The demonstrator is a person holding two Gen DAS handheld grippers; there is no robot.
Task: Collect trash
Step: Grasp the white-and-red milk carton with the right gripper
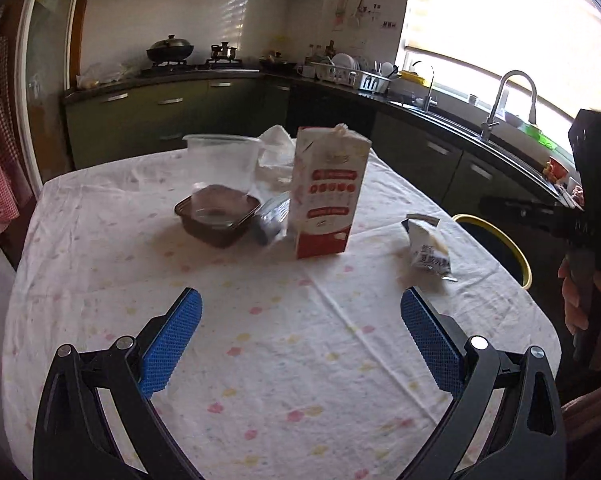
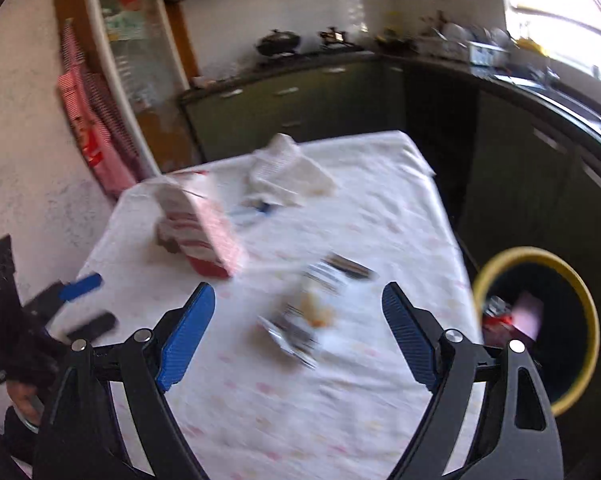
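Observation:
A red and white milk carton (image 1: 326, 196) stands upright mid-table; in the blurred right wrist view it shows at the left (image 2: 204, 228). A crumpled snack wrapper (image 1: 430, 250) lies near the table's right edge, and sits just ahead of my right gripper (image 2: 298, 292), between its open fingers (image 2: 304, 312). A clear plastic cup (image 1: 222, 172) stands in a brown tray (image 1: 216, 216). A white crumpled tissue (image 1: 276, 146) lies at the far side (image 2: 288, 172). My left gripper (image 1: 300, 296) is open and empty above the near table. The yellow-rimmed trash bin (image 2: 540, 332) stands right of the table.
The table (image 1: 260, 360) has a white spotted cloth. A small dark container (image 1: 270, 218) lies beside the carton. The bin's rim also shows in the left wrist view (image 1: 500, 240). Green kitchen cabinets, a stove and a sink line the far and right walls.

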